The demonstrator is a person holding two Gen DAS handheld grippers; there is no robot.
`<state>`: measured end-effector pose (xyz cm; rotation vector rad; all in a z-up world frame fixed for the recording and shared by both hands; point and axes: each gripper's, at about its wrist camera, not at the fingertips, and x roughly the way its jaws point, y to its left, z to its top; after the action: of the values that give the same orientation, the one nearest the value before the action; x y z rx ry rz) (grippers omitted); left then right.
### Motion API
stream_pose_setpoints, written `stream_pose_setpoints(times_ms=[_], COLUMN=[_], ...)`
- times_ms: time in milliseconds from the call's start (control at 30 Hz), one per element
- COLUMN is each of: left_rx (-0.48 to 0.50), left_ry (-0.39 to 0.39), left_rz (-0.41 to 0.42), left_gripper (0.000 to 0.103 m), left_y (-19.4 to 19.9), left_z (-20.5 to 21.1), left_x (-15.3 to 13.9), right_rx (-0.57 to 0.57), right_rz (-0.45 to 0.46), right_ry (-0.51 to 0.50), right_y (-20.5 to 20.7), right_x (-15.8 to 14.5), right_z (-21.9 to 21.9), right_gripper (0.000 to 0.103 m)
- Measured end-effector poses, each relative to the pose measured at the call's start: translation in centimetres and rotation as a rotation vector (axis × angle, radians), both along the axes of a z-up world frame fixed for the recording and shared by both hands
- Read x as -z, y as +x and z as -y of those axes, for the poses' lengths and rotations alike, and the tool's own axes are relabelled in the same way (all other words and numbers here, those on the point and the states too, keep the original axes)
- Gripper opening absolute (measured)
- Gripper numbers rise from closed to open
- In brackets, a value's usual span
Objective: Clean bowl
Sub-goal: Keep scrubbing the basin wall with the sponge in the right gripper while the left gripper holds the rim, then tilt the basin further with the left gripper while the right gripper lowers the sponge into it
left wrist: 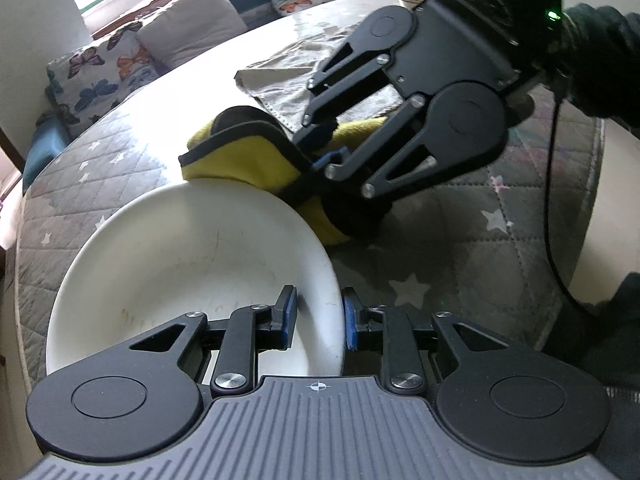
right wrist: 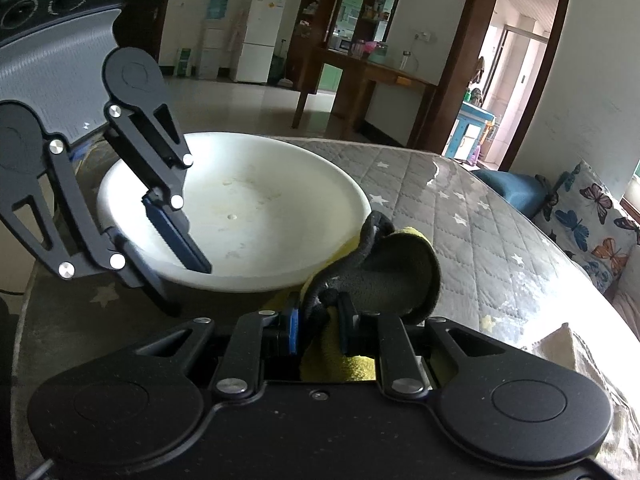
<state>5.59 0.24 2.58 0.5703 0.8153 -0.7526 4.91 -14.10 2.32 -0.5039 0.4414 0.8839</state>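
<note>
The bowl (left wrist: 192, 280) sat near the table's (left wrist: 460, 248) edge, its rim pinched between the pads of the left claw (left wrist: 319, 318), one pad inside and one outside. The right claw (right wrist: 318, 330) was clamped tight on a yellow cloth (right wrist: 400, 272) with dark trim, held just beside the bowl's far rim. A crumpled grey towel (left wrist: 288, 80) lay farther in on the quilted, star-patterned cover. Butterfly cushions (left wrist: 104, 76) lined the bench beyond.
</note>
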Motion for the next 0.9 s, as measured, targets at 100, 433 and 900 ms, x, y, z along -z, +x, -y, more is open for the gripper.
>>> stream_pose_setpoints(times_ms=[100,433,900], left_rx=[0.011,0.049,-0.073], left_ry=[0.002,0.015,-0.031], left_rz=[-0.006,-0.018,-0.022], left_gripper=[0.024,0.024,0.026], left_y=[-0.1,-0.5,-1.3], left_z=[-0.2,-0.8,-1.4], left_x=[0.0,0.1,-0.3], right_rx=[-0.005,-0.011,0.060], right_rz=[0.003,0.012,-0.004], right_ry=[-0.001,-0.005,0.026], right_y=[0.3,0.9,1.0], right_x=[0.0,0.0,-0.4], right_z=[-0.2,-0.4,0.1], right_gripper=[0.020,0.020,0.020])
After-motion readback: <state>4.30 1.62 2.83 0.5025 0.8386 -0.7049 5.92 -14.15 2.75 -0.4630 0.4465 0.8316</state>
